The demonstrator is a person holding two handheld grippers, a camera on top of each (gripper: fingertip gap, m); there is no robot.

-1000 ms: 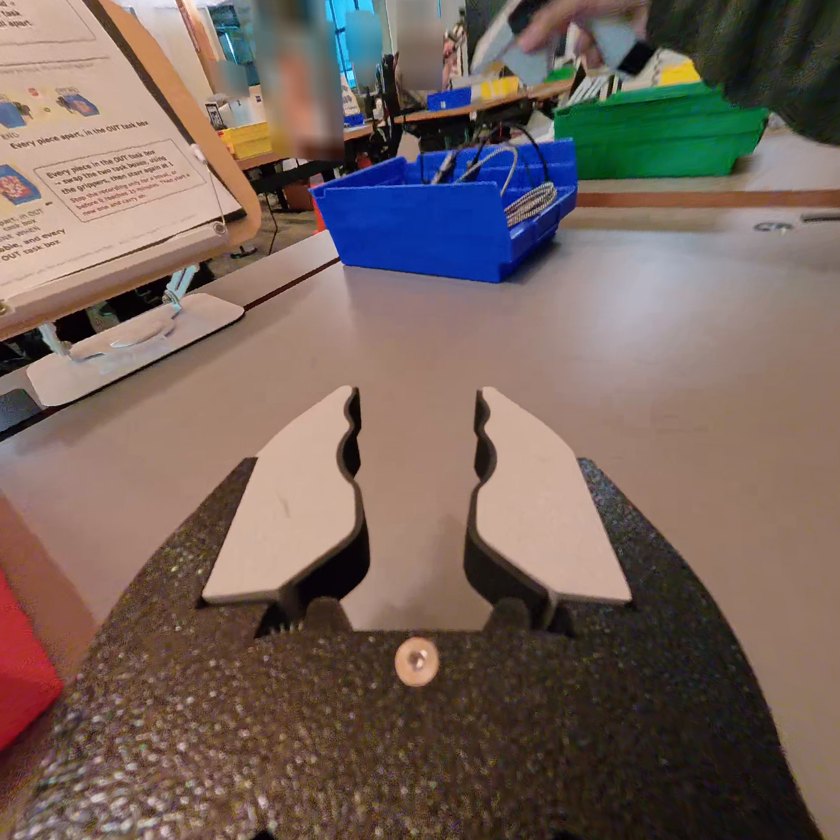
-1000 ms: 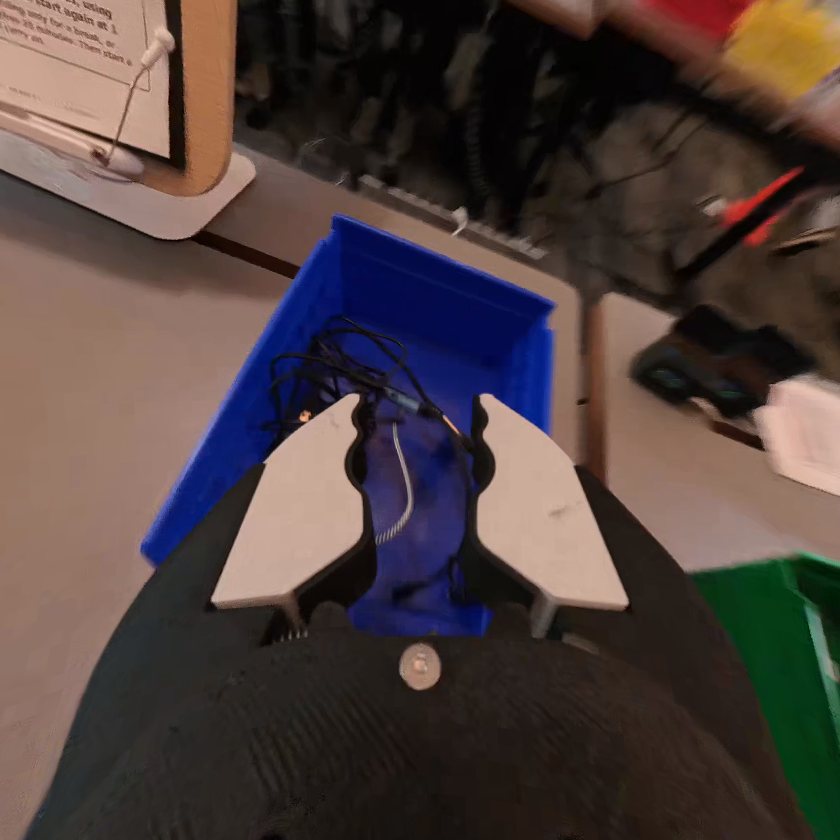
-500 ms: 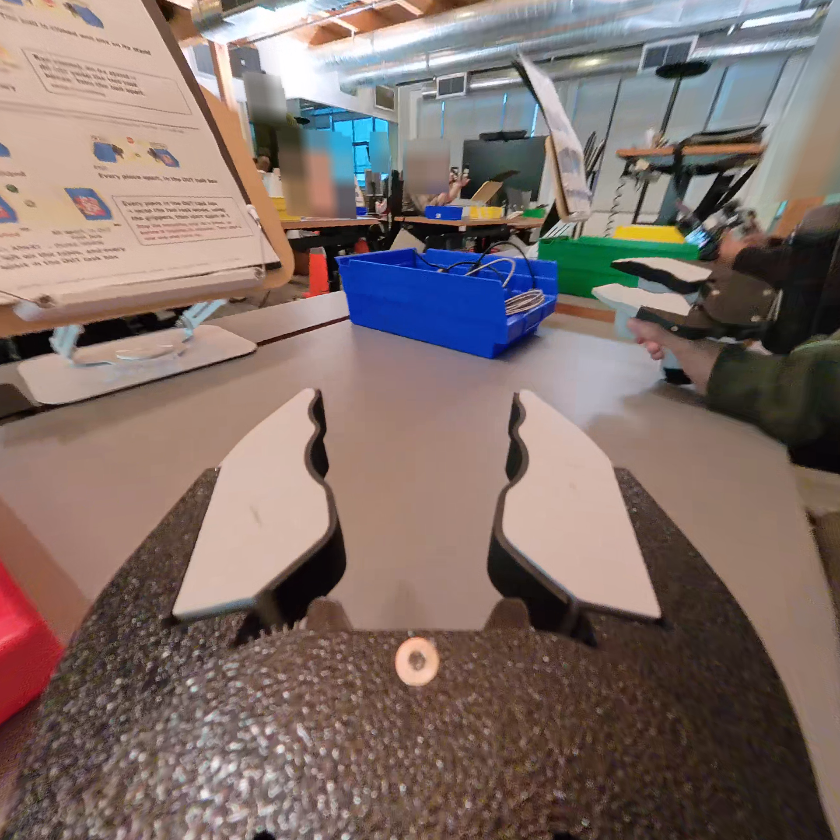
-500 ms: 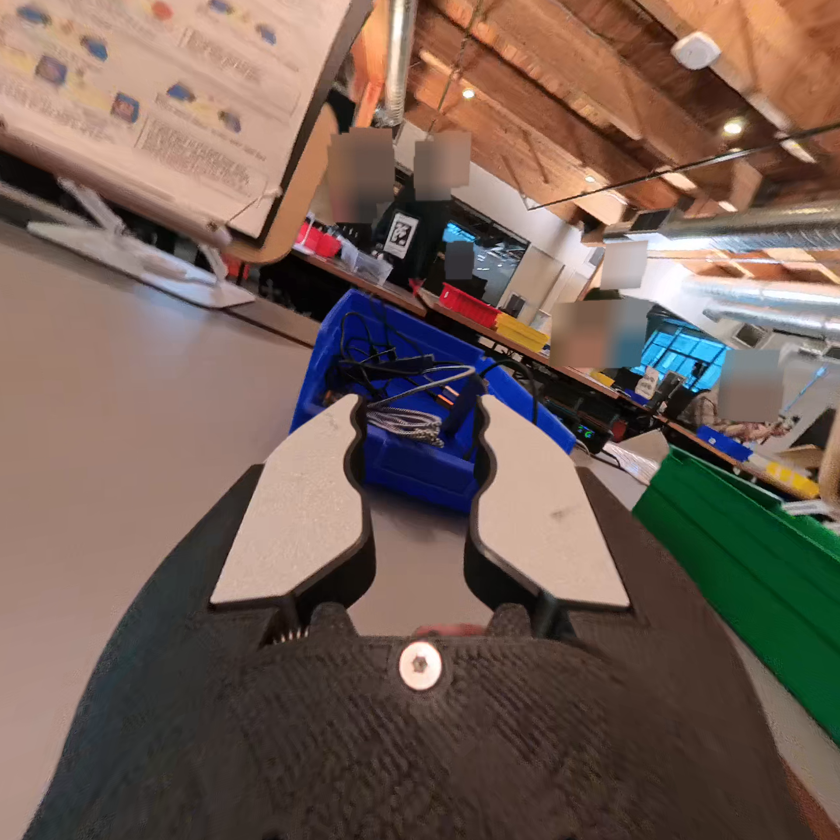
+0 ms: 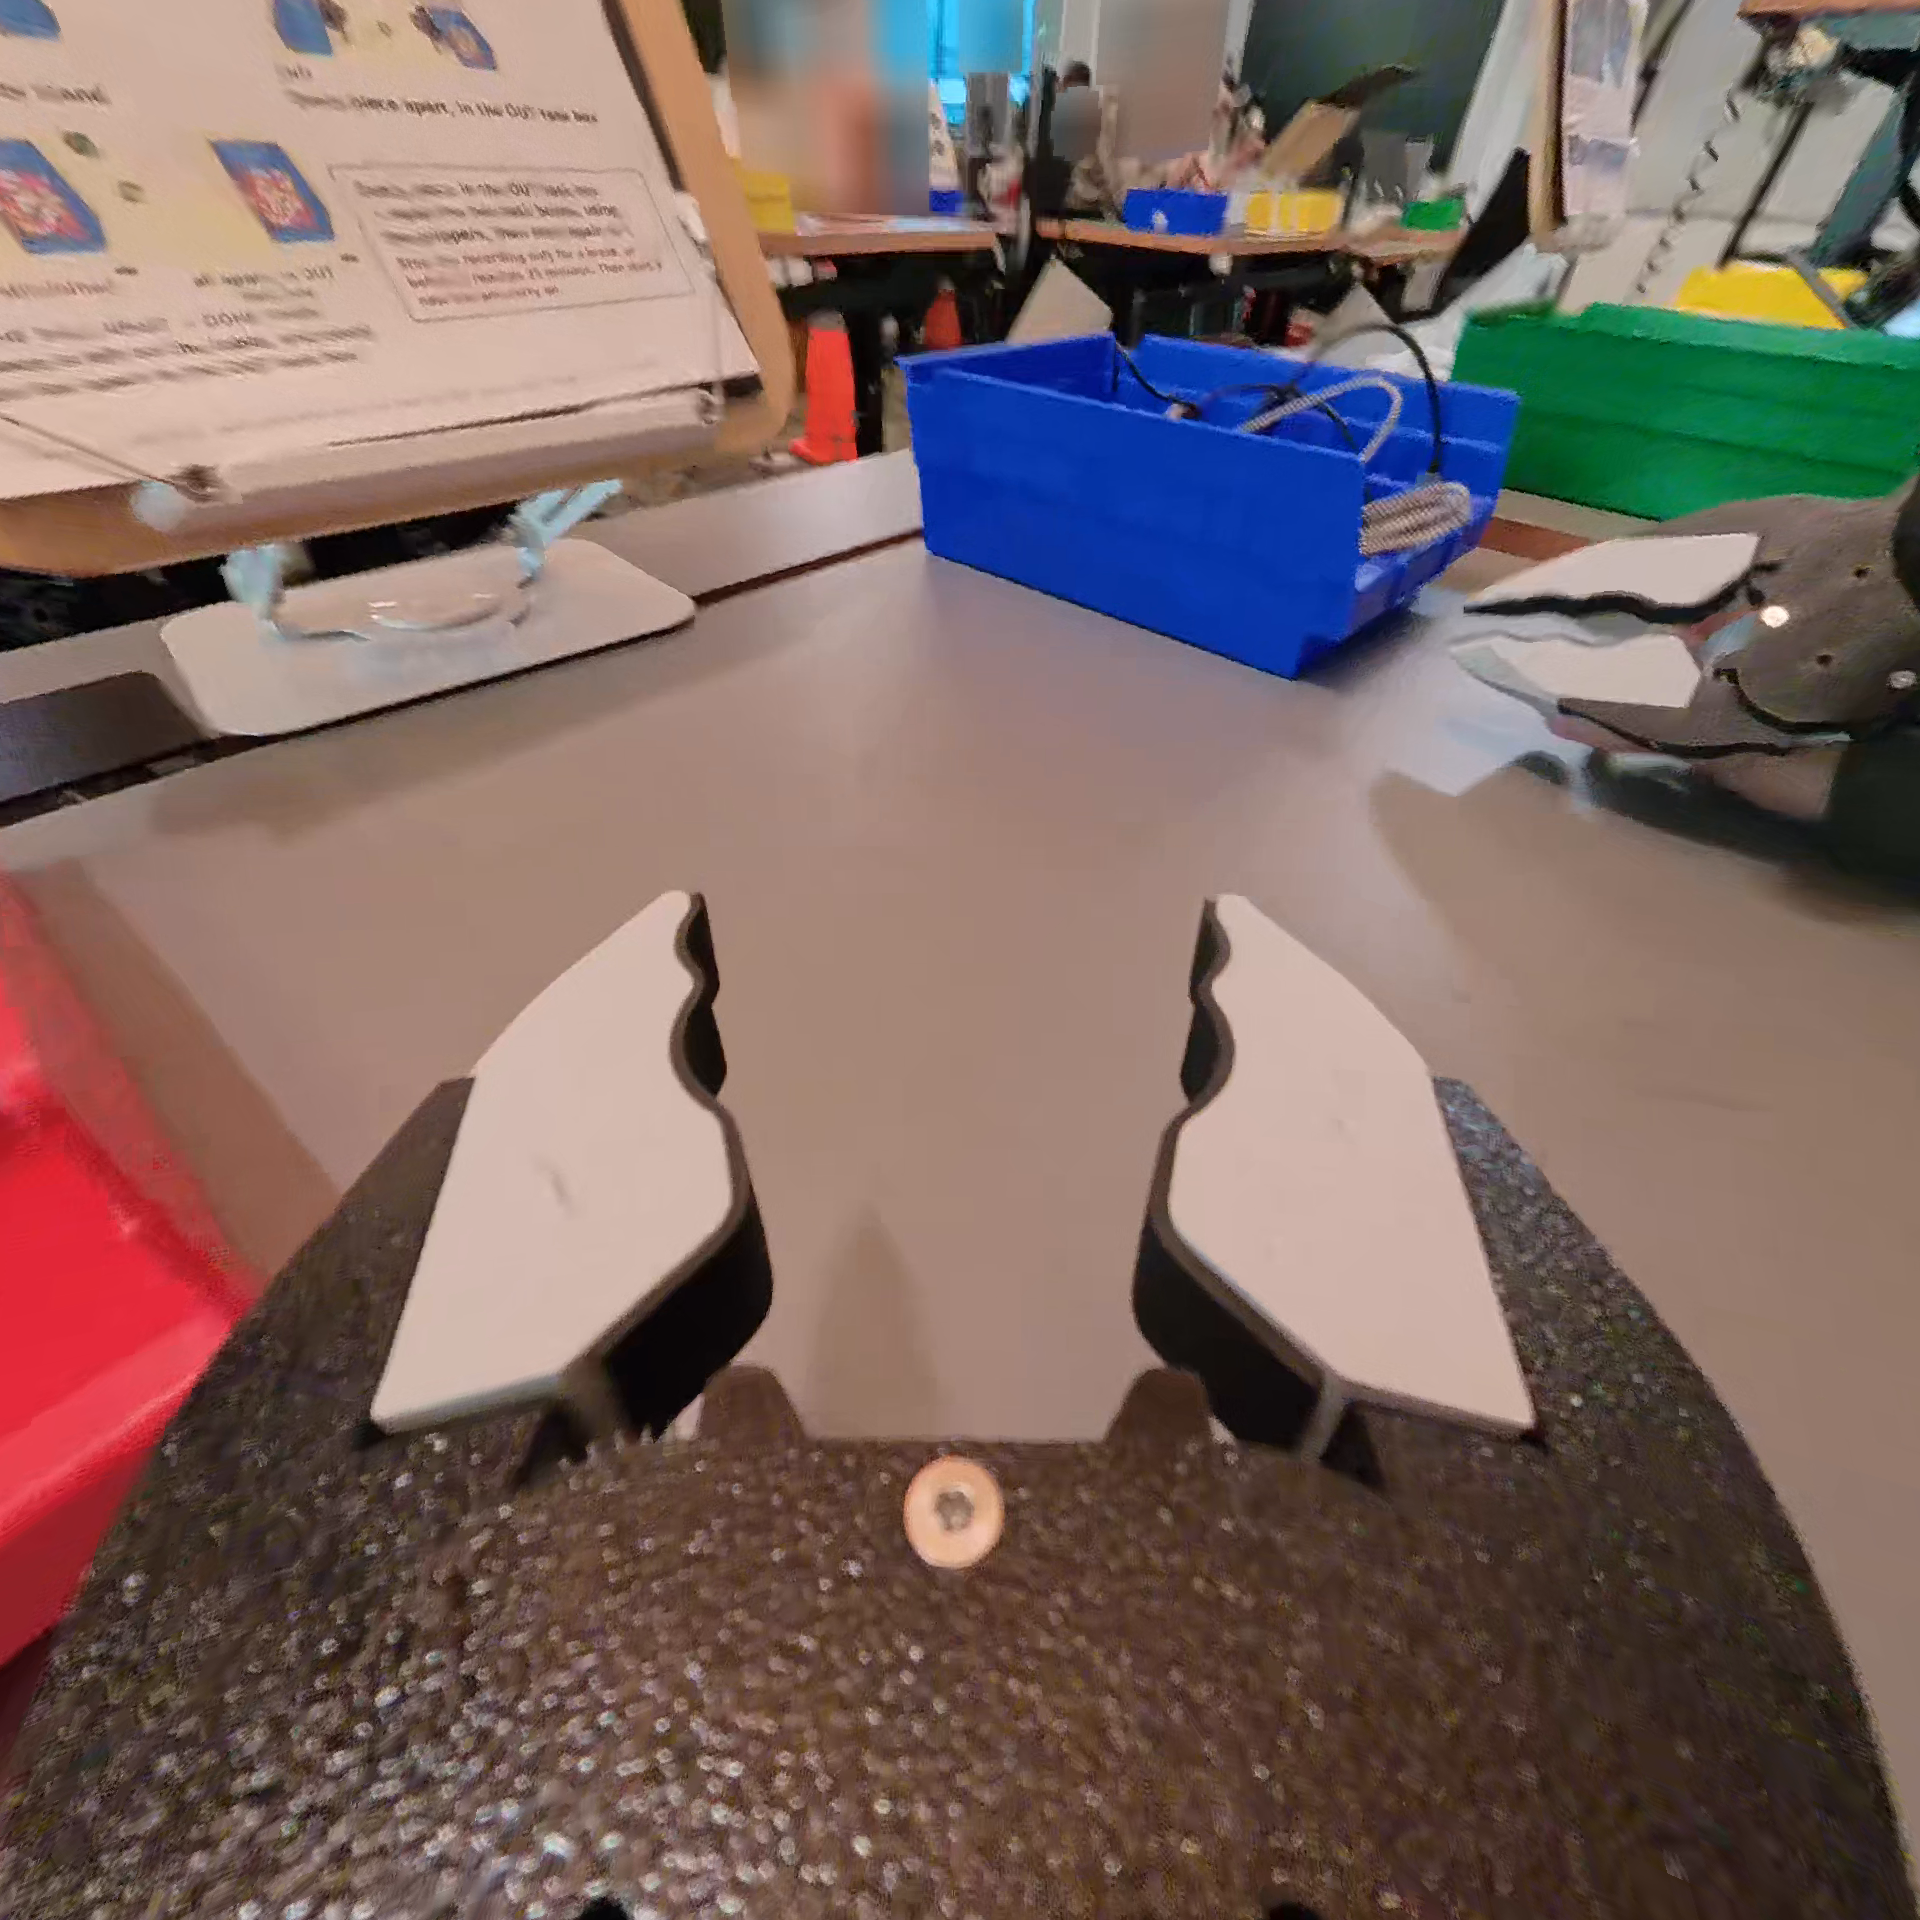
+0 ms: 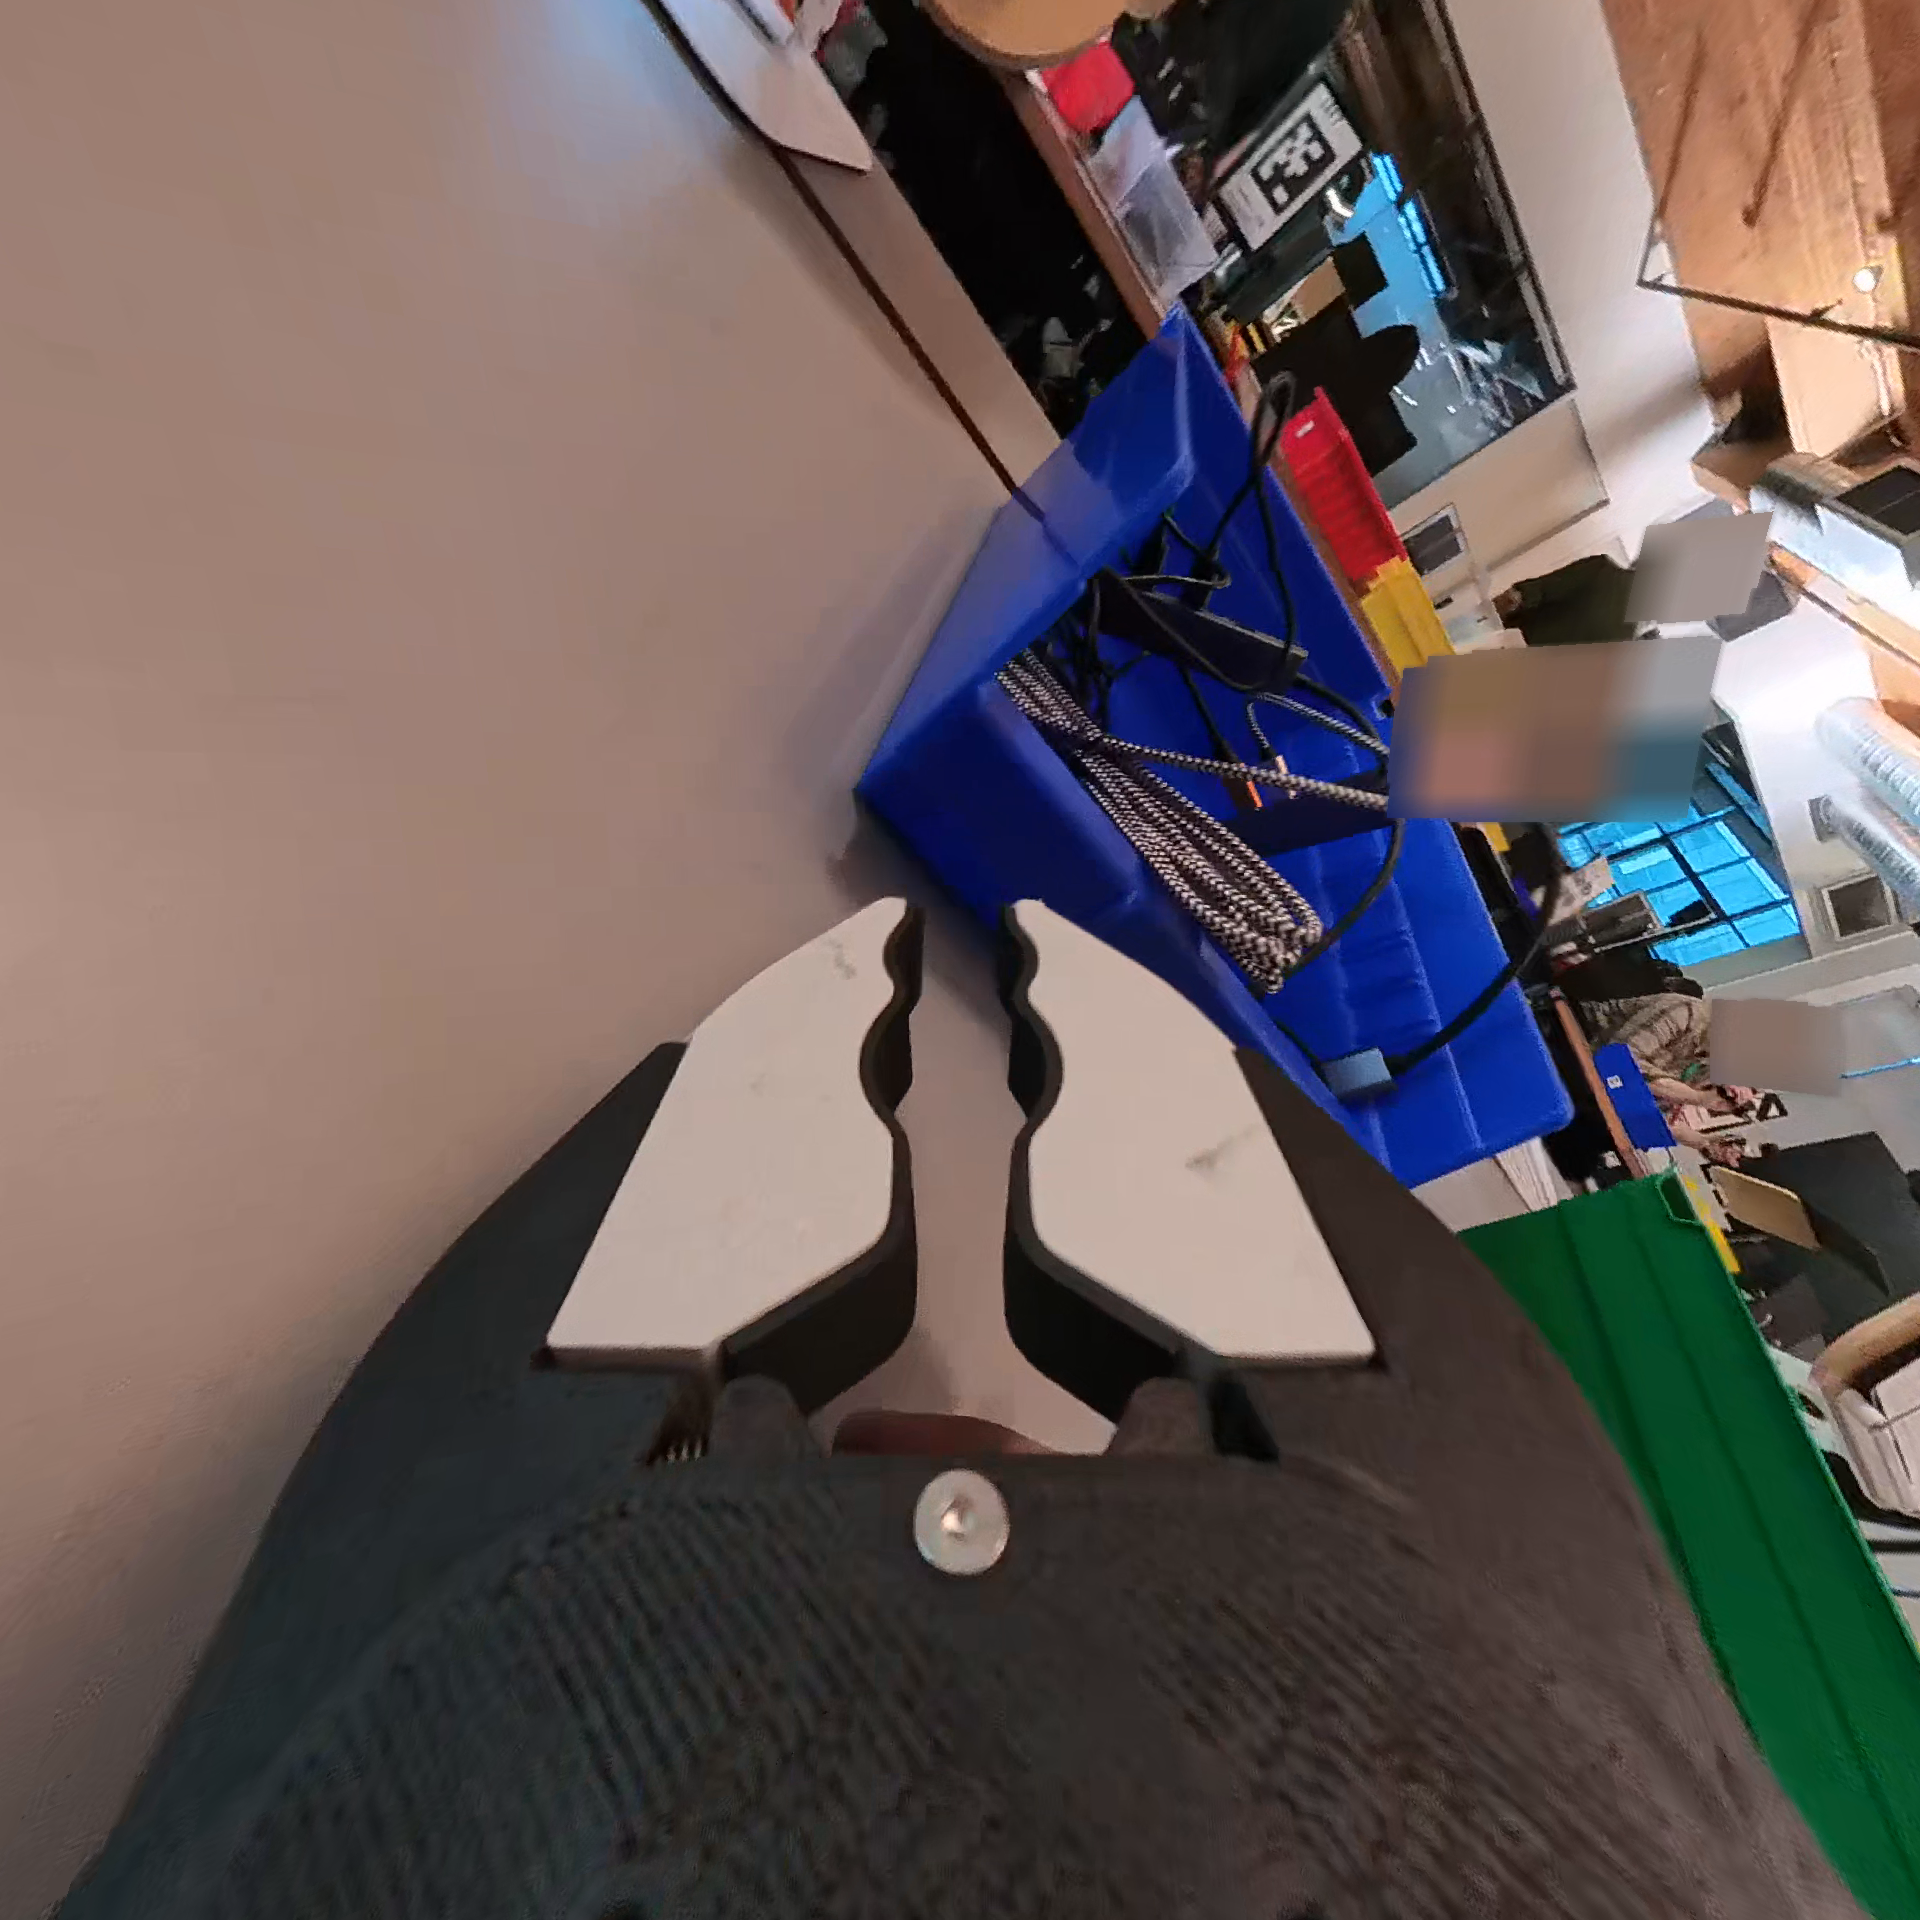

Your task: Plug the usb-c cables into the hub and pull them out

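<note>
A blue bin [image 5: 1122, 509] at the far side of the grey table holds a black-and-white braided cable [image 5: 1415, 517], thin black cables and a dark elongated hub-like block [image 6: 1195, 629]. The braided cable [image 6: 1153, 831] lies coiled over the blue bin's wall [image 6: 956, 769] in the right wrist view. My left gripper [image 5: 951, 920] is wide open and empty, low over bare table, well short of the bin. My right gripper [image 6: 958, 920] is rolled onto its side, empty, its jaws narrowed to a small gap, just short of the bin's near corner. It also shows in the left wrist view [image 5: 1558, 623].
A green bin [image 5: 1683, 416] stands right of the blue one and shows in the right wrist view [image 6: 1662, 1455]. A red bin [image 5: 94, 1247] sits at my near left. A document stand [image 5: 312, 208] on a grey base [image 5: 416, 623] stands at the back left. The gap from one gripper's tips to the other's is roughly 35 cm.
My left gripper opened wider and tilted down. My right gripper came down from over the bin, rolled onto its side beside the bin, and its jaws narrowed.
</note>
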